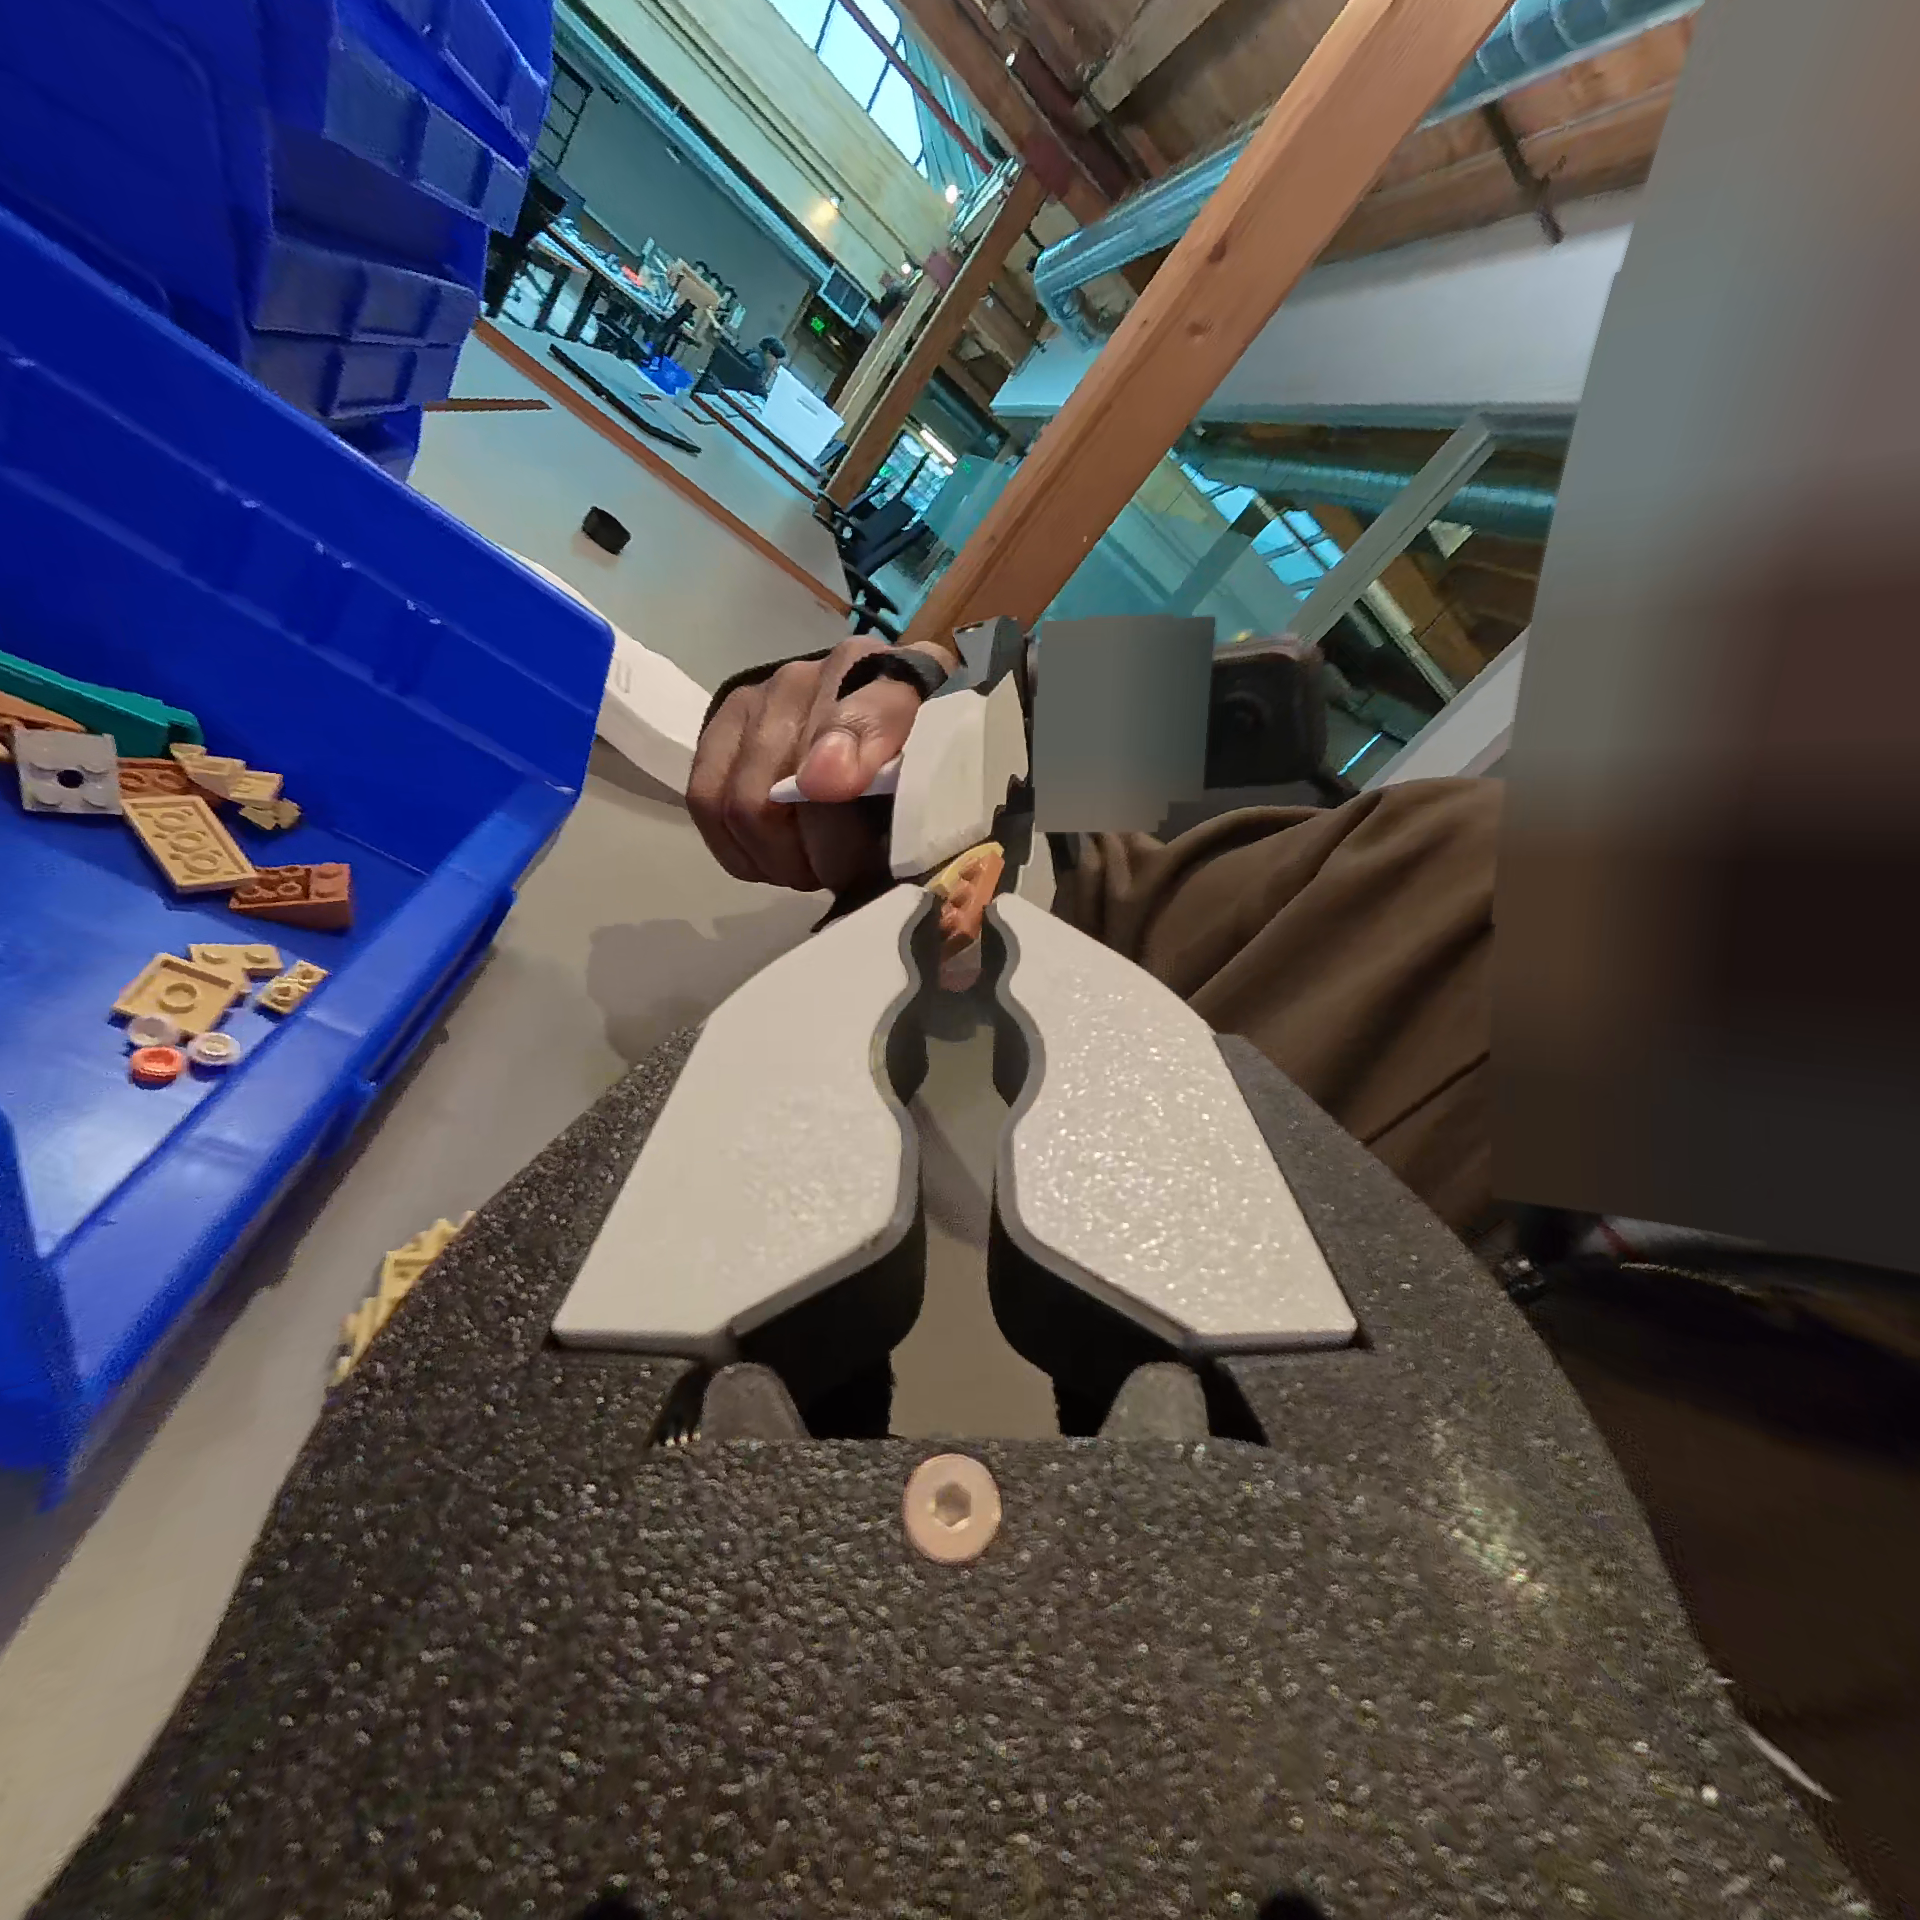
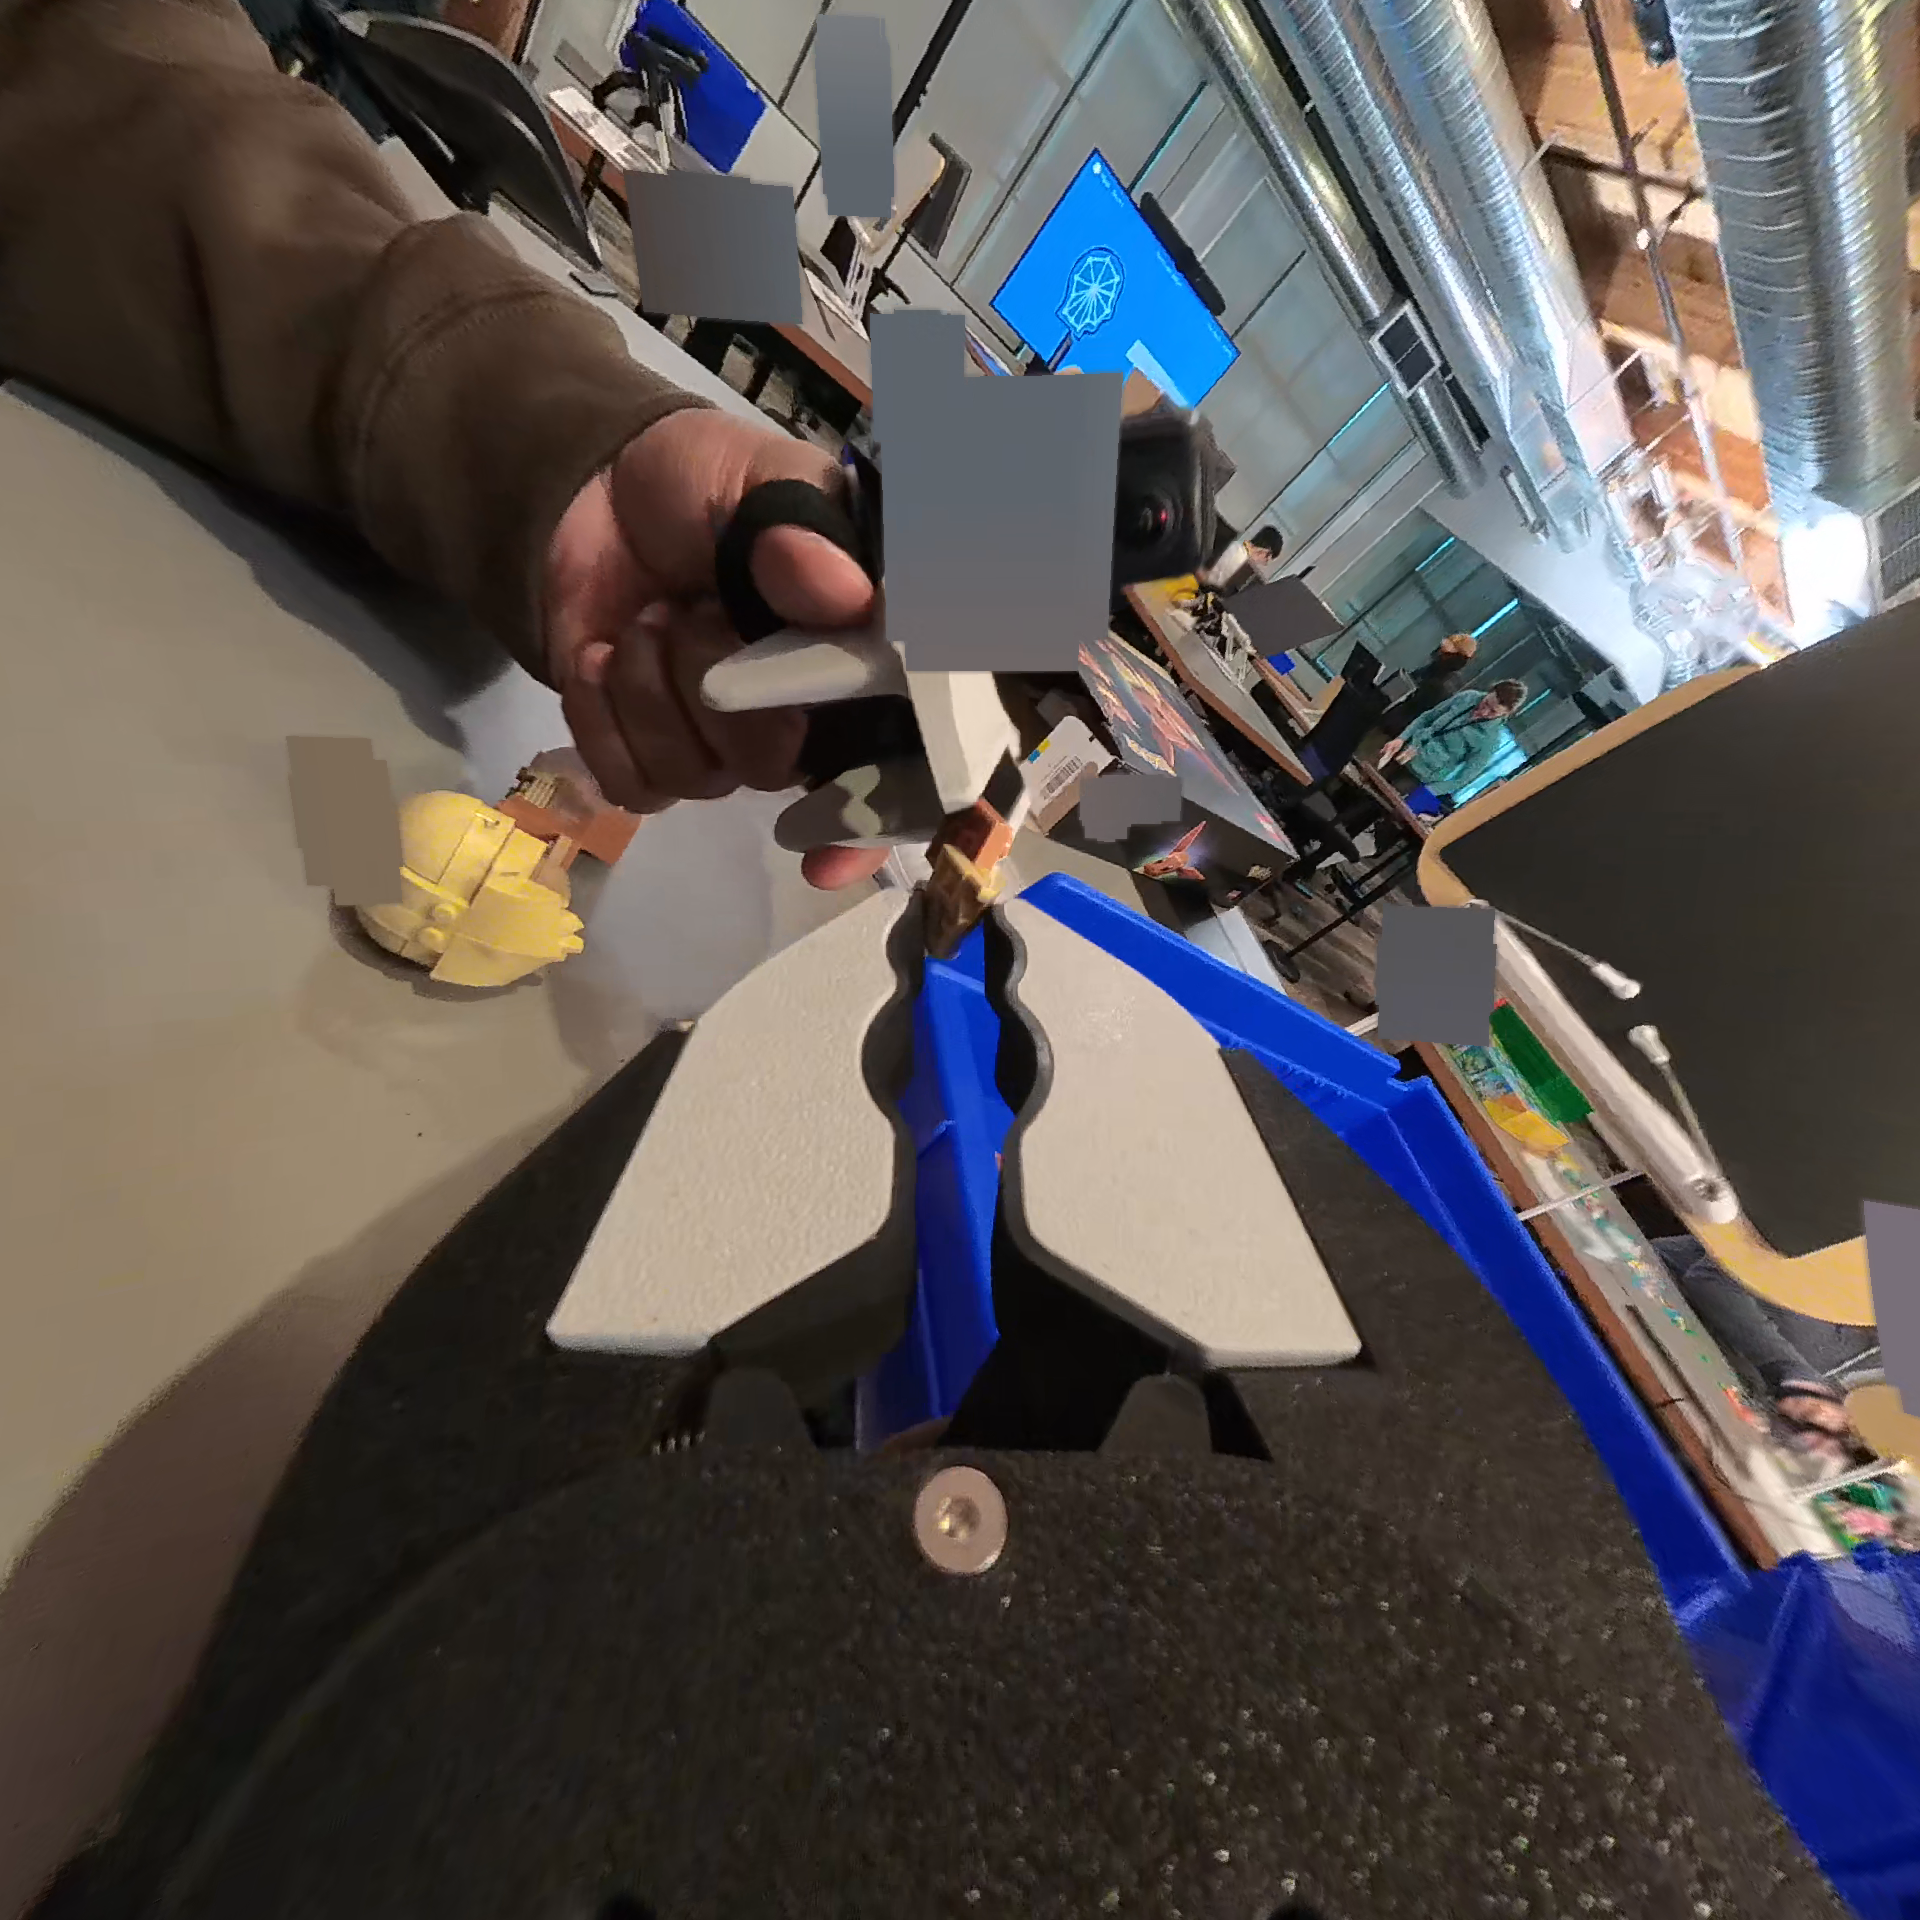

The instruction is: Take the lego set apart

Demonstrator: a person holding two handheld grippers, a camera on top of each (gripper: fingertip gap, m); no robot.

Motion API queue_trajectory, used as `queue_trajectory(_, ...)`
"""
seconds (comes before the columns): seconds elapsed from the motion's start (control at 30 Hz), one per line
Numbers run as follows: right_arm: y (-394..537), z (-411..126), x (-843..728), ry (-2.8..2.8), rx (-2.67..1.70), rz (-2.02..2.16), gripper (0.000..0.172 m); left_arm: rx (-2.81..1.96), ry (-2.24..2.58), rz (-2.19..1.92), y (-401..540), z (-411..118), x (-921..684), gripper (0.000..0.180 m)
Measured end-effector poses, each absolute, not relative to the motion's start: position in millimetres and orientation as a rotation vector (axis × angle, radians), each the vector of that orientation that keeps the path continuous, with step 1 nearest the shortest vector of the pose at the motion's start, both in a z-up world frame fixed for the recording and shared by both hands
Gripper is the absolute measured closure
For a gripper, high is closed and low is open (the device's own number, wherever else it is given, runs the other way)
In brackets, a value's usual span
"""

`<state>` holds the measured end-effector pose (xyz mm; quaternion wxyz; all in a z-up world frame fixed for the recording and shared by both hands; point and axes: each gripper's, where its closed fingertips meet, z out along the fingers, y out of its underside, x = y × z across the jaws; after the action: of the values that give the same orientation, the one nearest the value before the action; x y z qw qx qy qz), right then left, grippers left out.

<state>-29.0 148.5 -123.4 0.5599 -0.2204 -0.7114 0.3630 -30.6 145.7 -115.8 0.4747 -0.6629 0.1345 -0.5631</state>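
Two hand-held grippers (image 1: 958,914) (image 2: 951,914) pinching bricks (image 1: 961,920) (tips meeting)

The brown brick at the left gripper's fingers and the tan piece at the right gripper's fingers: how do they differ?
The brown brick is reddish brown and blocky; the tan piece is paler and thinner. The brick sits between the left gripper's fingertips, the tan piece between the right gripper's. Both are small toy building parts, meeting end to end in the air between the two grippers.
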Motion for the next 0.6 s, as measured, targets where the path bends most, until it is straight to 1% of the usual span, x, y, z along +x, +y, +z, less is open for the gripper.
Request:
queue_trajectory(0.07,148.4,-124.8,-29.3,-1.691,-0.59,0.948,0.161,-1.626,0.431,-1.227,145.3,-117.6,-30.2,0.174)
queue_trajectory(0.2,149.3,-132.3,-31.3,-1.732,-0.834,1.231,0.163,-1.614,0.747,-0.655,146.9,-125.6,-31.6,0.175)
queue_trajectory(0.3,150.9,-137.8,-31.7,-1.758,-0.927,1.302,0.163,-1.597,0.86,-0.376,150.8,-131.7,-32.9,0.174)
queue_trajectory(0.37,151.2,-140.7,-31.9,-1.775,-0.937,1.286,0.163,-1.608,0.875,-0.333,152.6,-135.6,-32.1,0.174)
queue_trajectory(0.47,151.2,-143.7,-32.1,-1.792,-0.931,1.252,0.163,-1.633,0.864,-0.378,152.8,-139.9,-31.1,0.174)
queue_trajectory(0.6,148.9,-146.6,-31.0,-1.825,-0.831,1.155,0.163,-1.735,0.773,-0.621,149.2,-143.9,-29.2,0.175)
